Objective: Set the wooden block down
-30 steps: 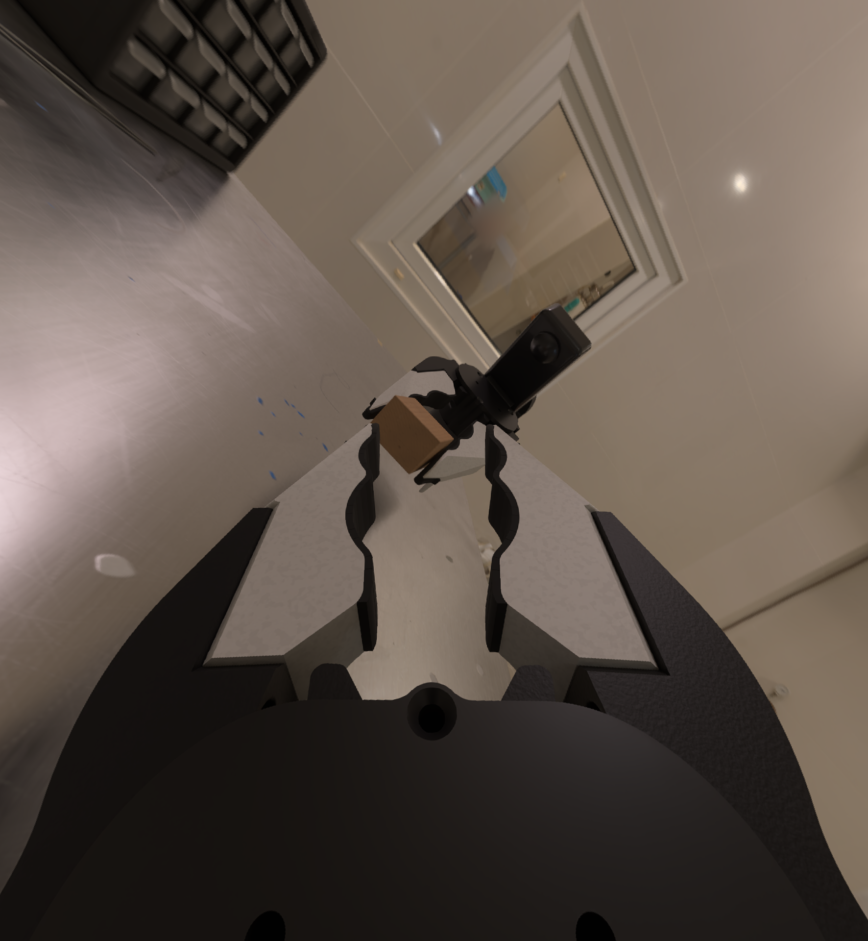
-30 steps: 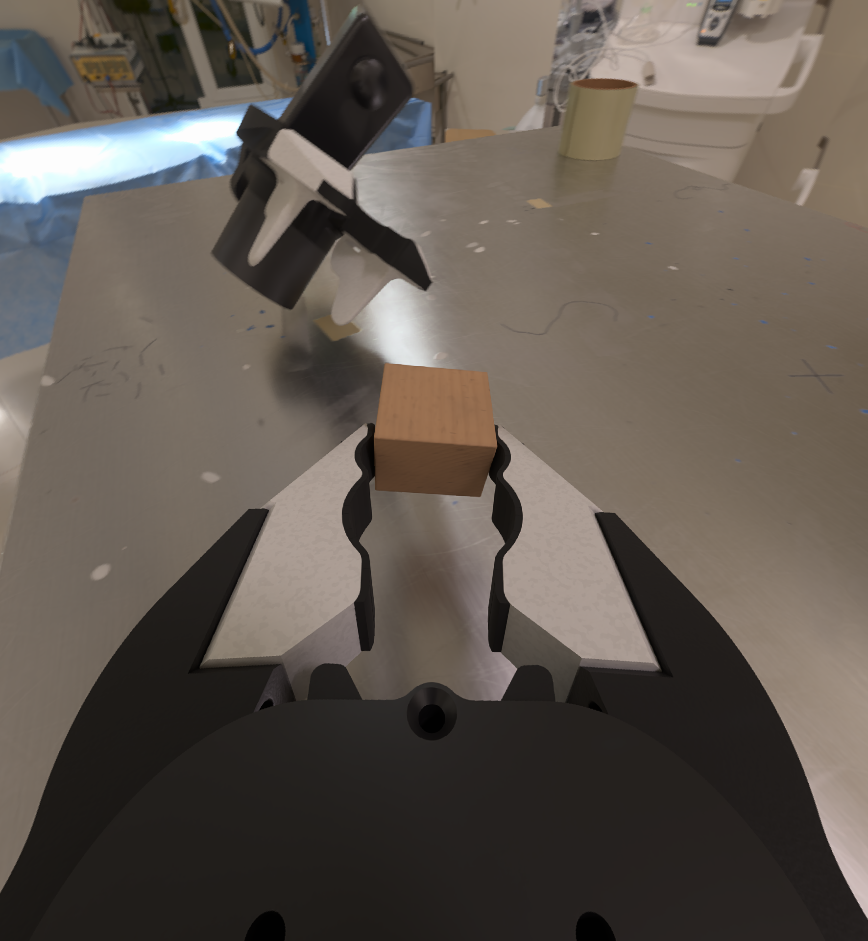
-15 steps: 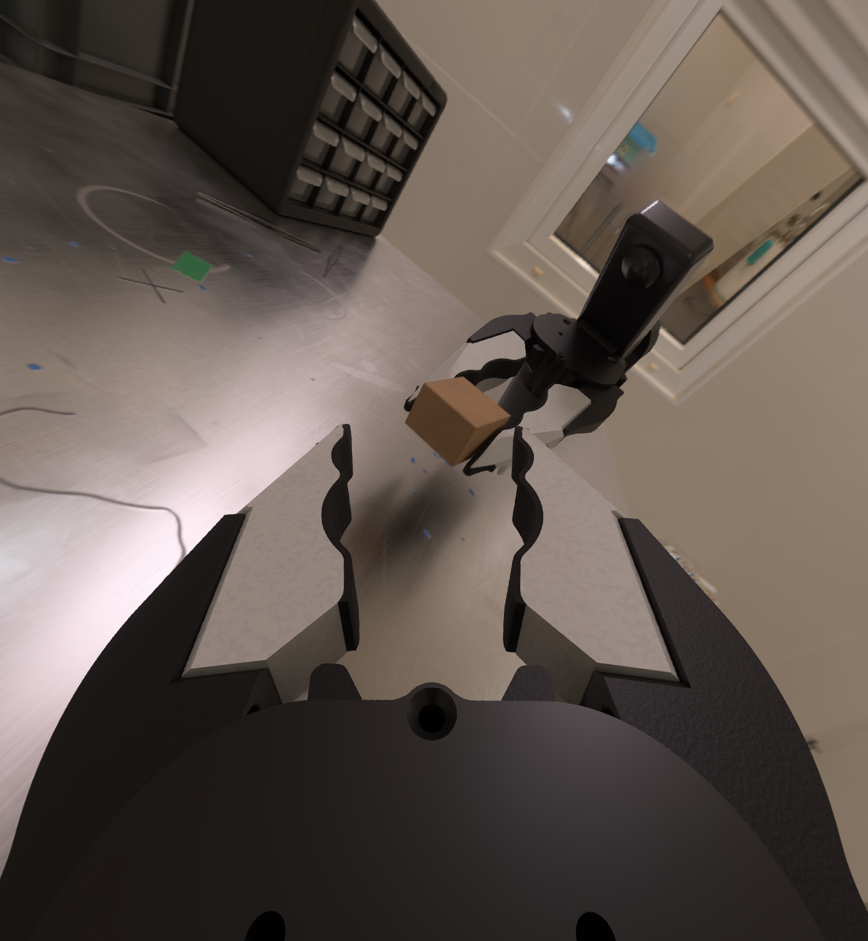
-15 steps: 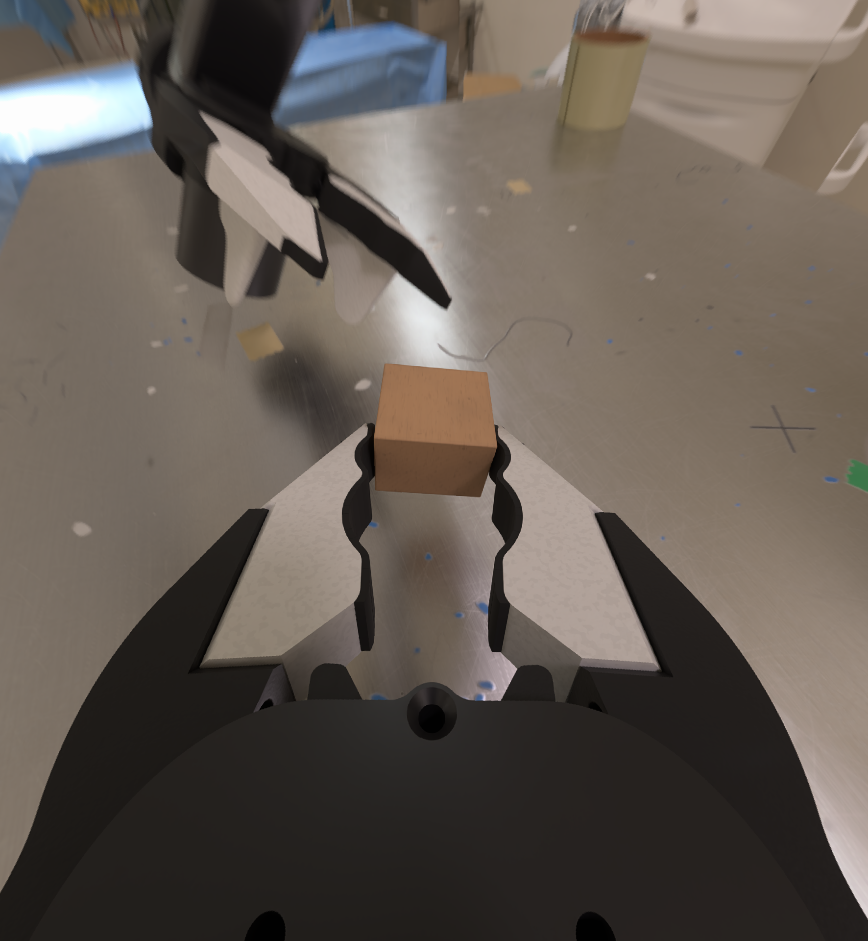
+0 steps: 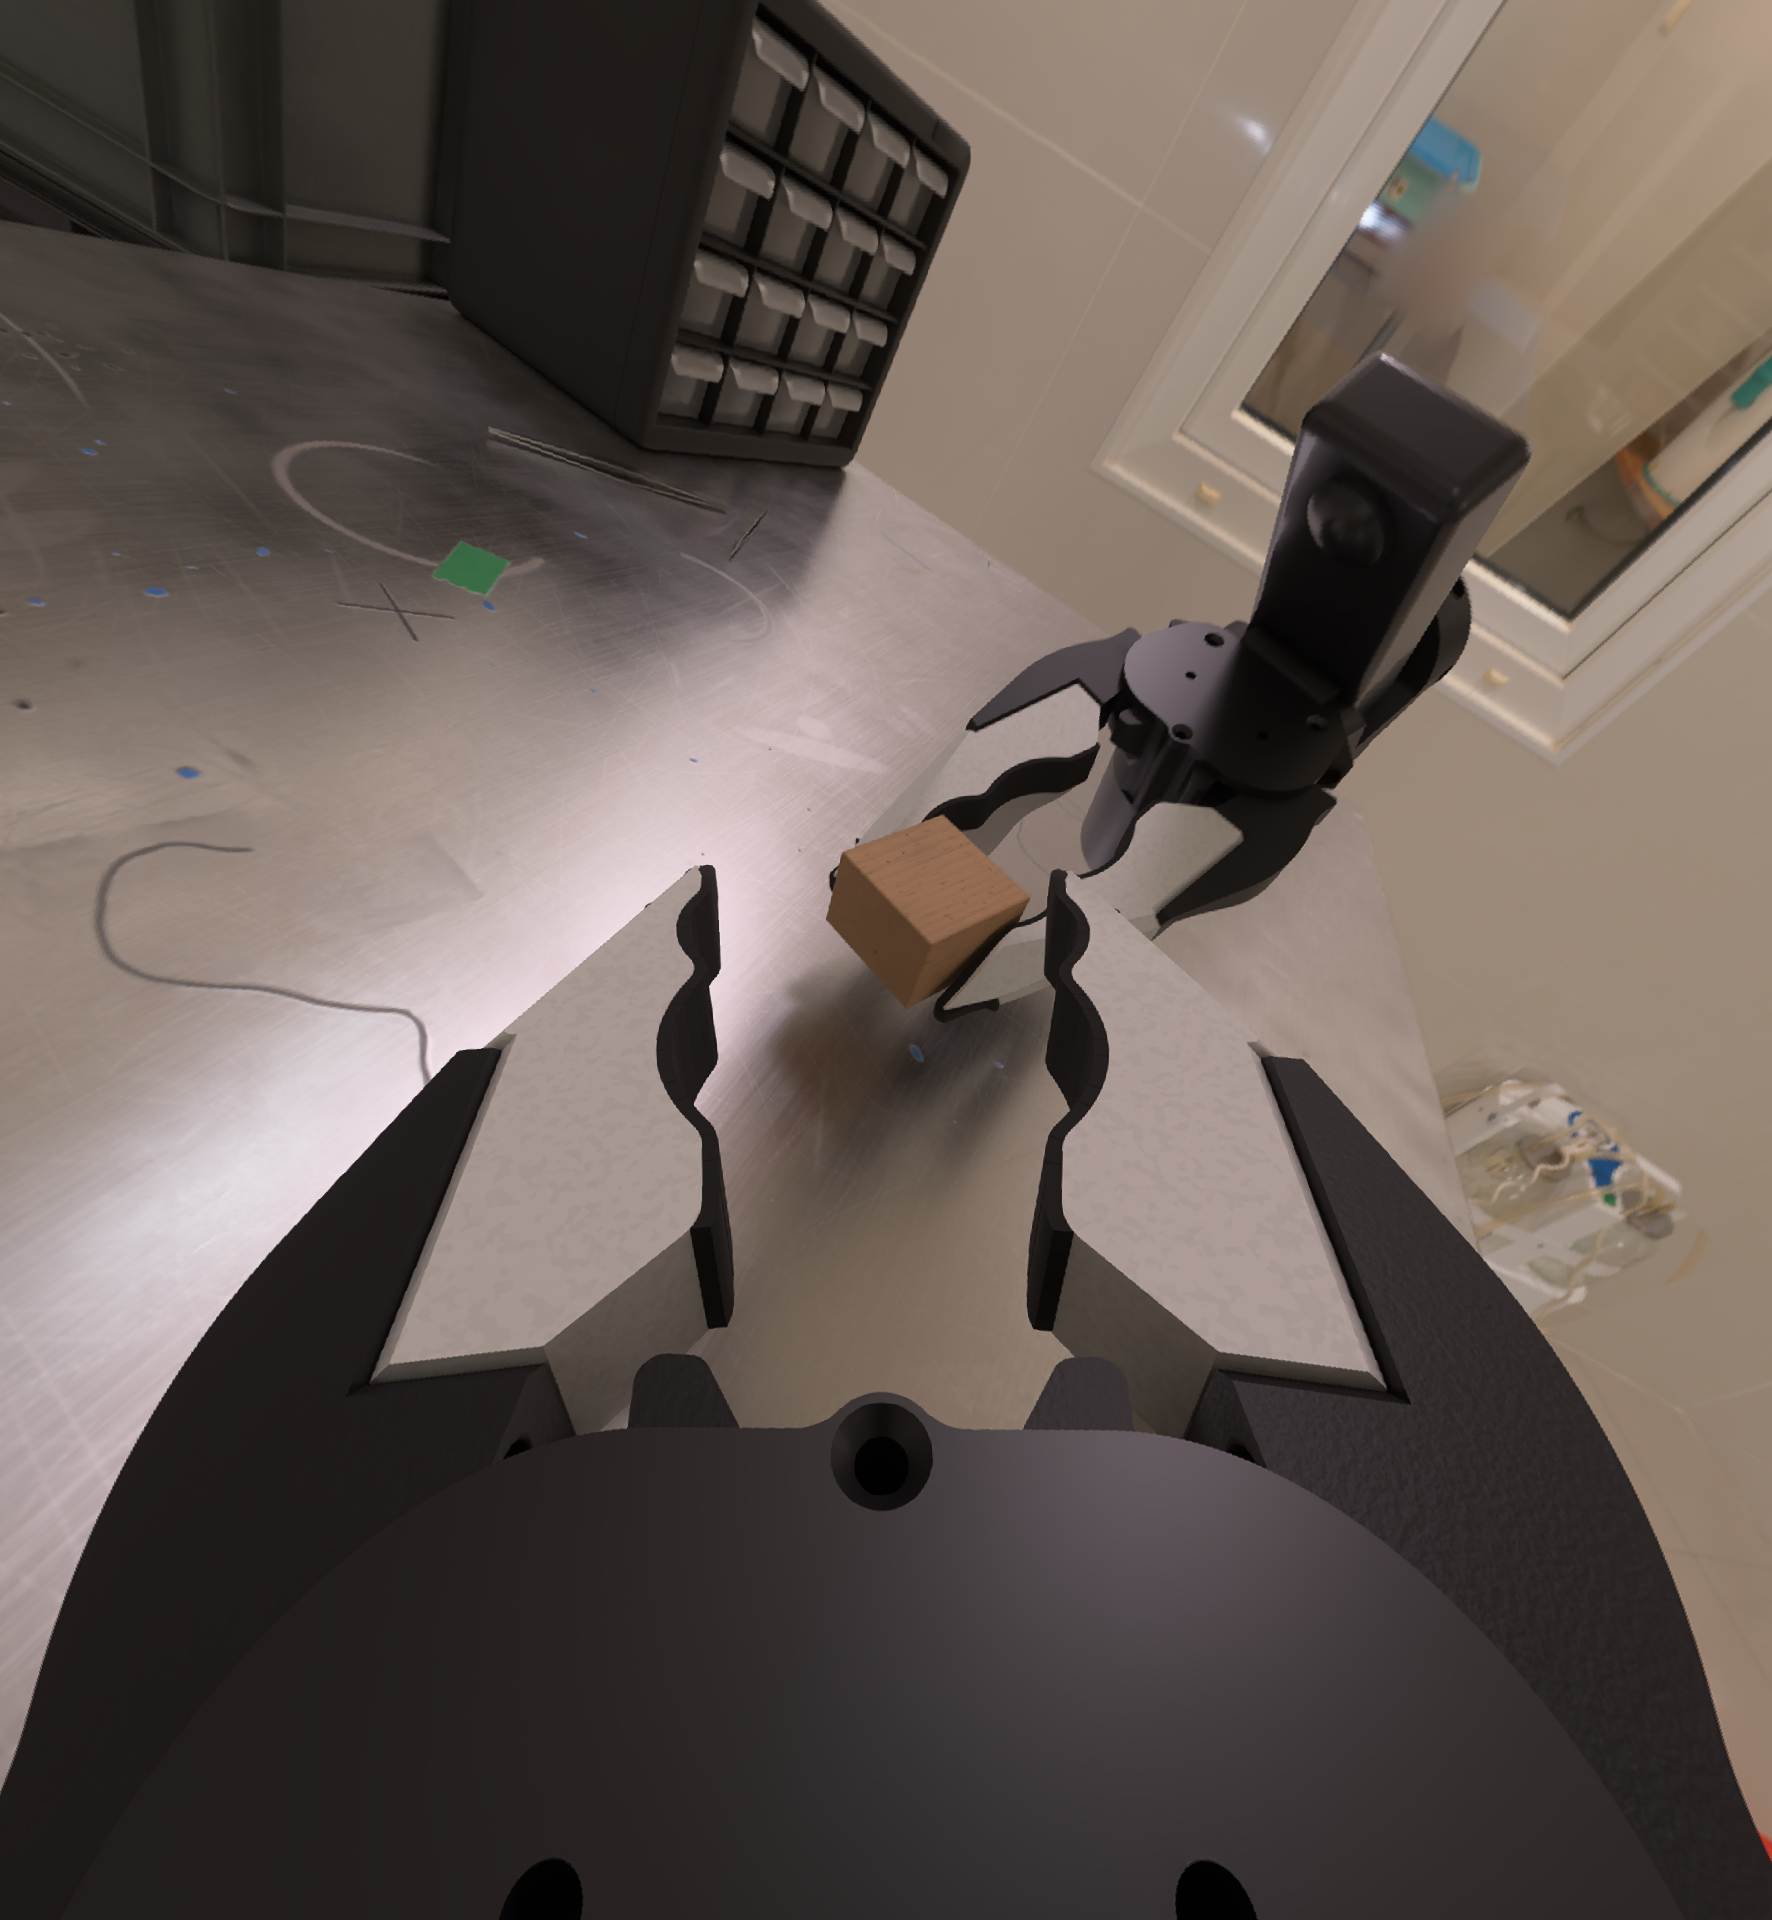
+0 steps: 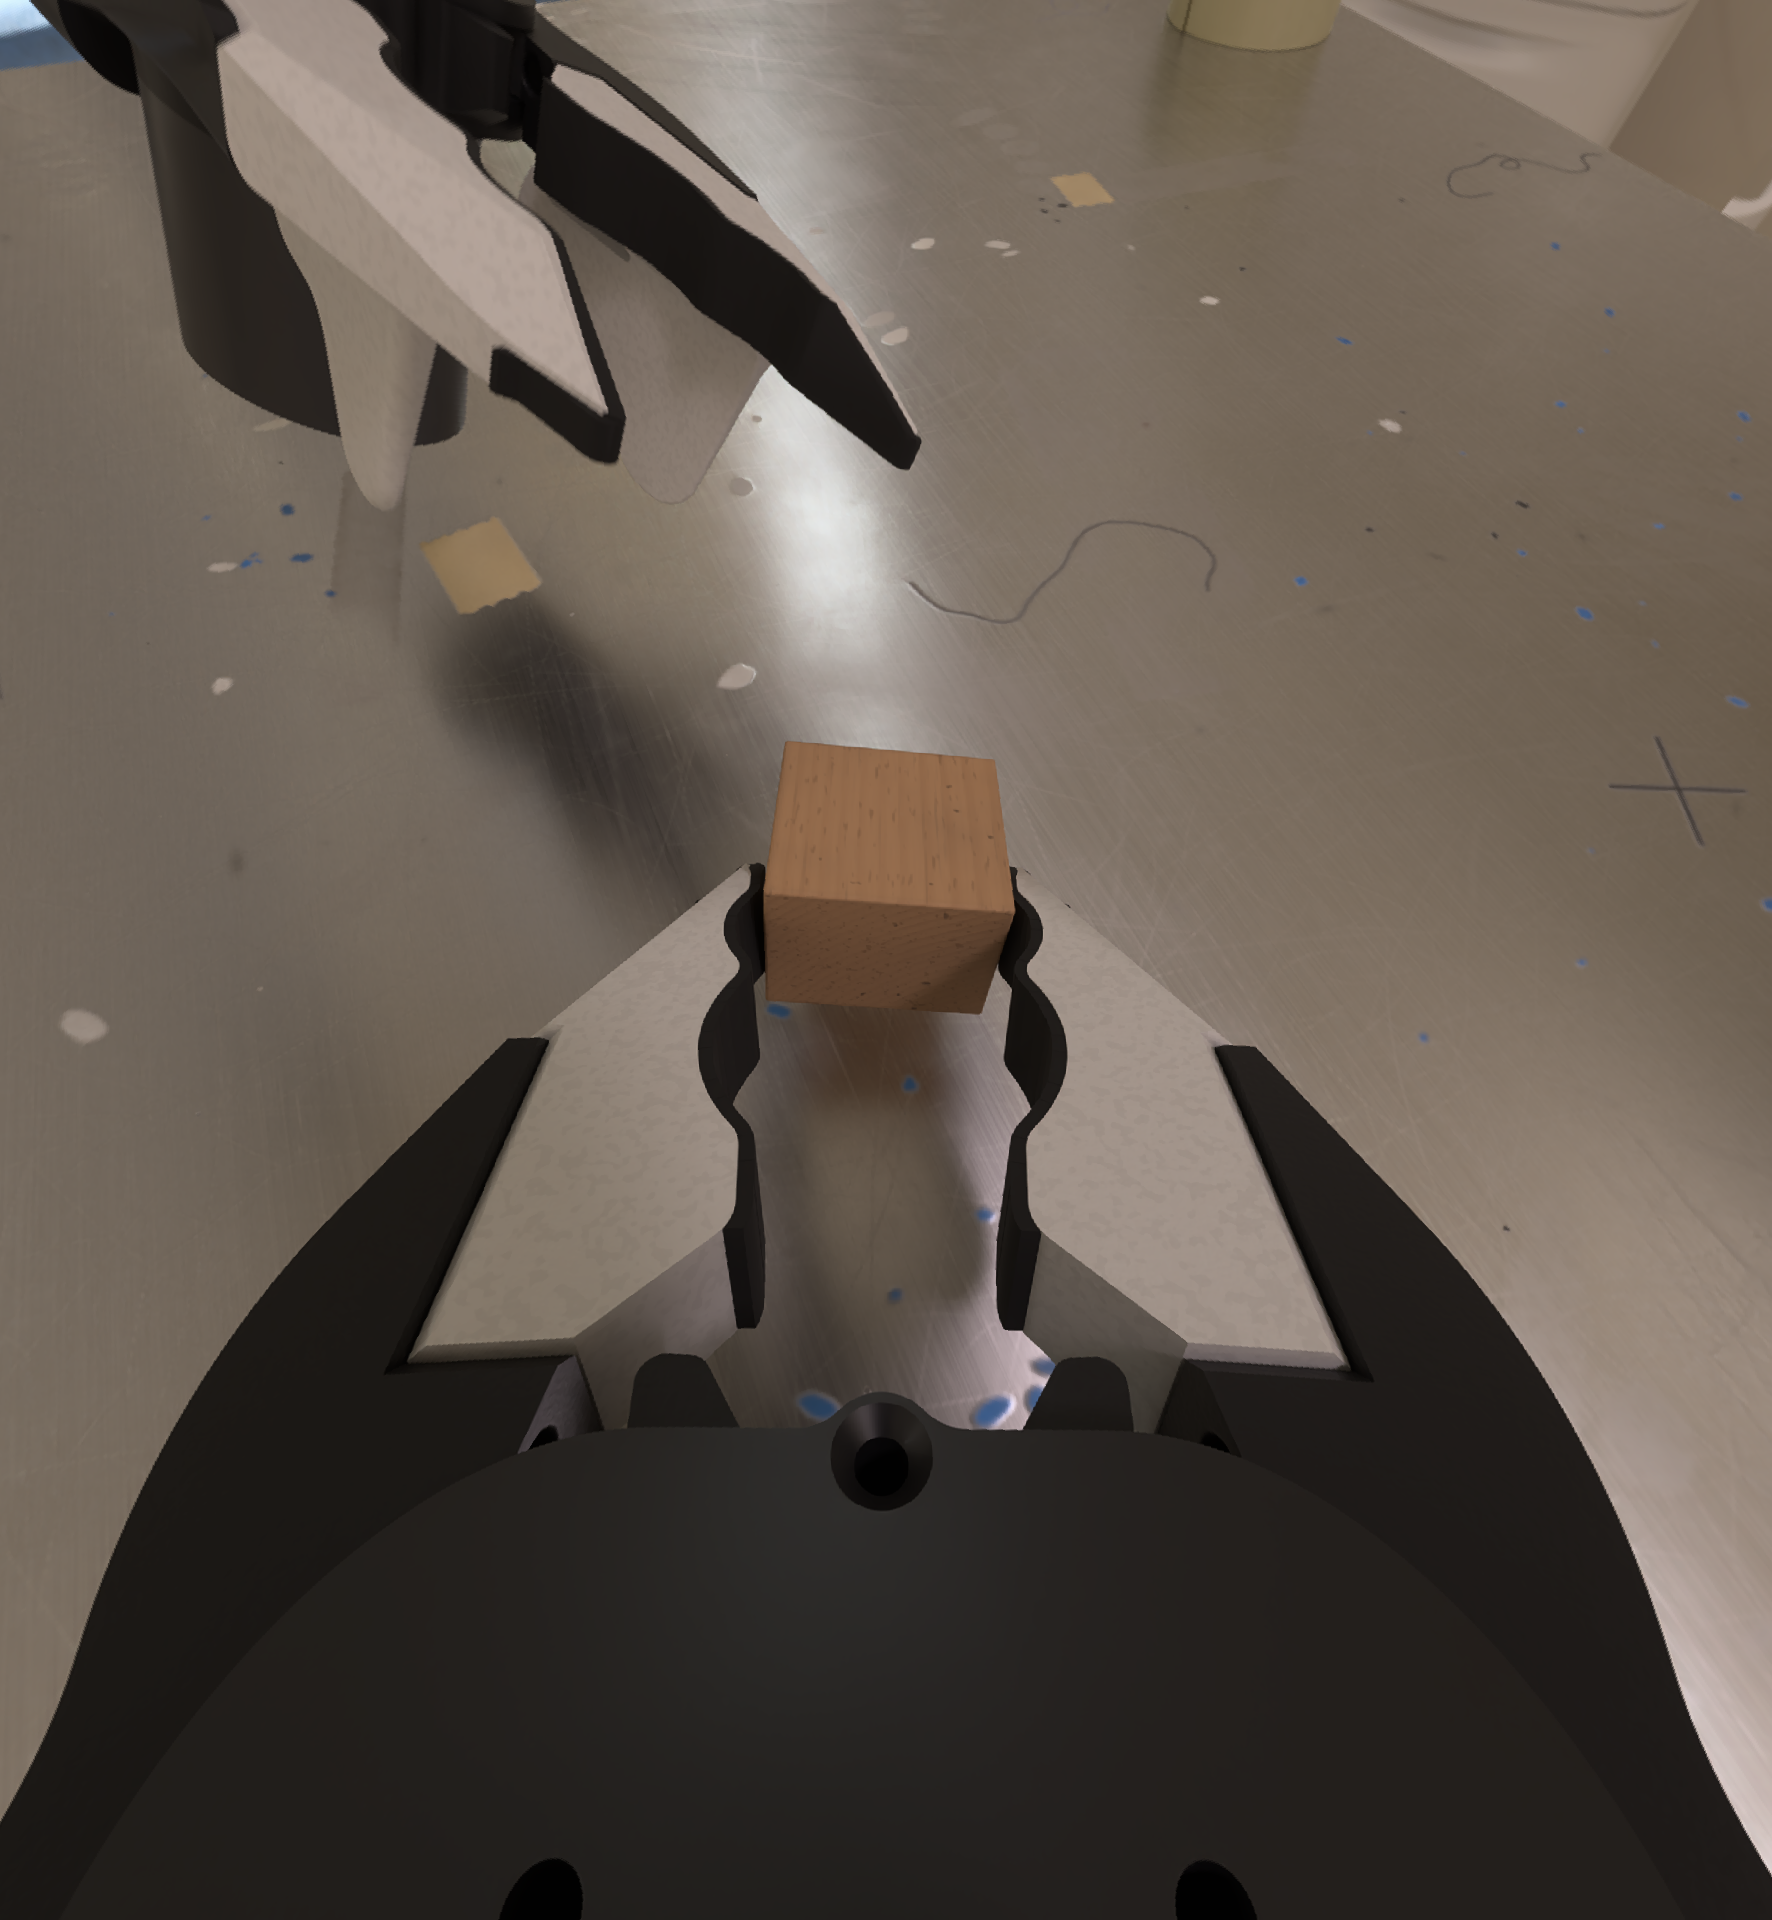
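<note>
The wooden block (image 6: 887,878) is gripped at the tips of the right gripper (image 6: 884,914), whose jaws are clenched on its two sides, and it is held clear of the bench (image 6: 1277,831), with its shadow seen on the metal beneath. The left gripper (image 5: 882,904) is held just beside it with jaws released and nothing between them. A green patch (image 5: 470,567) and a dark drawer cabinet (image 5: 716,218) are seen farther back on the bench
</note>
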You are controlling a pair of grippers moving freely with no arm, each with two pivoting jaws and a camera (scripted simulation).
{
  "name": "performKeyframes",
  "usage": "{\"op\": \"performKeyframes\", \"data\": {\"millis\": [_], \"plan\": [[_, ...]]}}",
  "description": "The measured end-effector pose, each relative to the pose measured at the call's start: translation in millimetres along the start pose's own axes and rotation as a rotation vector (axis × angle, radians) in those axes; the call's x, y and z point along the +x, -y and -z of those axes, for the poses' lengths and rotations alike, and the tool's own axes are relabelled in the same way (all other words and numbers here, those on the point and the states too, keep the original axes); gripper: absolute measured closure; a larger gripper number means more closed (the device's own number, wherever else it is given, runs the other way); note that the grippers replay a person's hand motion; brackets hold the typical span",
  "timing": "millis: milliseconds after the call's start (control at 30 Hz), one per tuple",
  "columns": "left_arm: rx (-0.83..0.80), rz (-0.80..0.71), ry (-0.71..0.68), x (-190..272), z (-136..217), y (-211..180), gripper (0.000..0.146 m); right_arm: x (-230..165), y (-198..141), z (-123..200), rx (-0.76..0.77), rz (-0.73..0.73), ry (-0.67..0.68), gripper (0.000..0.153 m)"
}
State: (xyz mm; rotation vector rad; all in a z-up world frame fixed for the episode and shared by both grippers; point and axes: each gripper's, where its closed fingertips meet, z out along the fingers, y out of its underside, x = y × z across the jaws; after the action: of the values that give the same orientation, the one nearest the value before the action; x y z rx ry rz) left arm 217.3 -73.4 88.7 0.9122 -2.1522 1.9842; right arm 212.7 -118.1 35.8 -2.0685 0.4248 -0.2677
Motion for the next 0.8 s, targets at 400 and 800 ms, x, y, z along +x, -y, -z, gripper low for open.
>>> {"op": "performKeyframes", "data": {"millis": [400,800], "plan": [[-0.062,-0.018,-0.003,-1.7,-12.6,-10.7,0.083,0.3,-10.7,0.1,-0.058,-0.024,0.004,0.108],[-0.067,0.002,-0.001,-5.0,-13.2,-12.5,0.083,-2.3,-18.2,-5.7,-0.119,0.000,0.002,0.108]]}}
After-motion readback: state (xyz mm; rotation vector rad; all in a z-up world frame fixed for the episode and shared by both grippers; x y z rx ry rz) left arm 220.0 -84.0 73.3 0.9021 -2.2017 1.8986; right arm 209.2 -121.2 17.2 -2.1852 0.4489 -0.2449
